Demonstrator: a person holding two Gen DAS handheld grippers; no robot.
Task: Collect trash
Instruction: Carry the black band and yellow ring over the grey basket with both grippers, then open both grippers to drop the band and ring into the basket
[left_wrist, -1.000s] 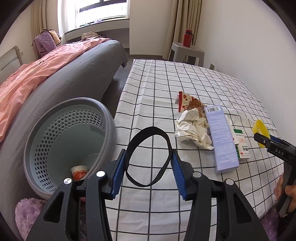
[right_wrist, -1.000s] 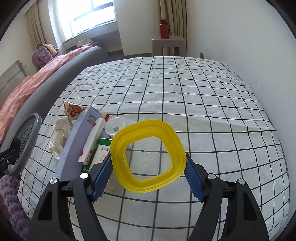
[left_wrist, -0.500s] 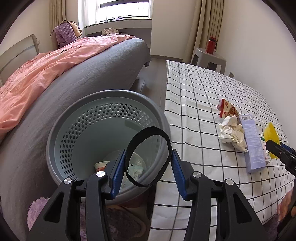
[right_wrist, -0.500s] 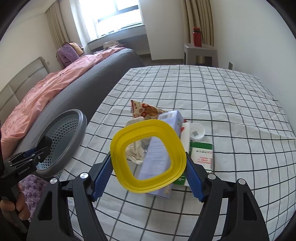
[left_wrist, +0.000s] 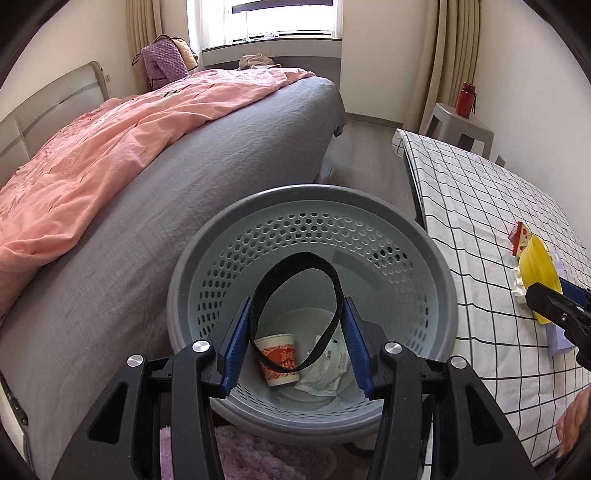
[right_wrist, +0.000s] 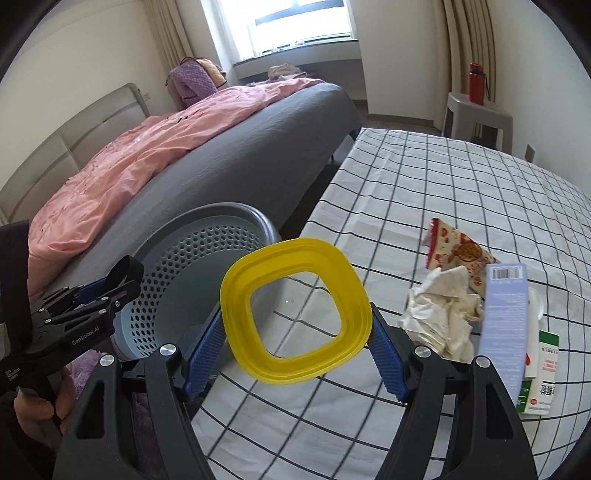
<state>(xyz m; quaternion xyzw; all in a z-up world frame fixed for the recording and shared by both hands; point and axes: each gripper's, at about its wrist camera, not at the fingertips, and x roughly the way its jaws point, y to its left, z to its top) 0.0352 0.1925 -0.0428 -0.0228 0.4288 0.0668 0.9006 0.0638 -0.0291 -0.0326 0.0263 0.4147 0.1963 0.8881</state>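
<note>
My left gripper (left_wrist: 295, 341) is shut on a black ring (left_wrist: 295, 280), which hangs over the mouth of the grey perforated bin (left_wrist: 436, 295). A red-printed paper cup (left_wrist: 279, 360) and crumpled packaging lie at the bin's bottom. In the right wrist view my right gripper (right_wrist: 295, 341) is shut on a yellow lid with a clear middle (right_wrist: 236, 291), held above the checked table's (right_wrist: 424, 192) left edge, beside the bin (right_wrist: 177, 266). On the table lie crumpled paper (right_wrist: 439, 314), a red snack wrapper (right_wrist: 458, 251), a pale purple box (right_wrist: 504, 325) and a small carton (right_wrist: 543, 373).
A bed with a grey cover (left_wrist: 166, 206) and pink quilt (left_wrist: 92, 155) stands left of the bin. A purple fluffy rug (left_wrist: 251, 454) lies under the bin. At the far wall a grey stool (right_wrist: 480, 110) carries a red bottle (right_wrist: 476, 77). A person's hand (right_wrist: 40, 406) holds the left gripper.
The left gripper carried the black ring from over the table to above the bin. The right gripper swung left with the yellow lid toward the table's edge and the bin.
</note>
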